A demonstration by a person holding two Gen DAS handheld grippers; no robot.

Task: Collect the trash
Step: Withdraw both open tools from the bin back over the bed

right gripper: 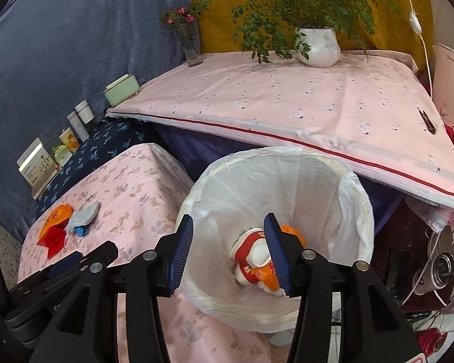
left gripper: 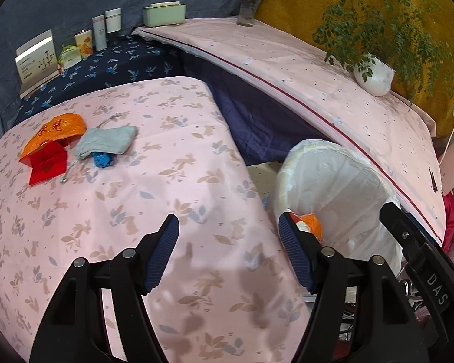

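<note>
Remaining trash lies in one cluster on the pink floral-covered surface (left gripper: 172, 157), ahead and to the left of the left gripper (left gripper: 228, 239) and well apart from it. The cluster consists of an orange plastic wrapper (left gripper: 56, 131), a red folded card box (left gripper: 47, 163), a grey drawstring pouch (left gripper: 107, 140) and a crumpled blue scrap (left gripper: 103, 159); the pouch overlaps the blue scrap and touches the orange wrapper.

Handling, as judged:
- Orange wrapper: thin film, very light, likely slippery. Pinch a raised fold rather than a flat area.
- Red box: light card, fairly stiff but crushable. Grip across one upright panel.
- Pouch: soft cloth, limp. Take the bunched body, not the cord.
- Blue scrap: soft, small, partly covered (clear the pouch first).

Gripper state: the left gripper stands about two-thirds open with nothing between its pads. The right gripper (right gripper: 228, 251) is roughly half open and empty; in the right wrist view it hangs directly over the bin mouth.

Container: the waste bin (right gripper: 357, 193), lined with a white translucent bag, stands just right of the left gripper, beside the surface edge. Inside, below the right gripper, lie a red-and-white wrapper (right gripper: 251, 257) and an orange plastic piece (right gripper: 296, 233), loose at the bottom. Much room remains.
</note>
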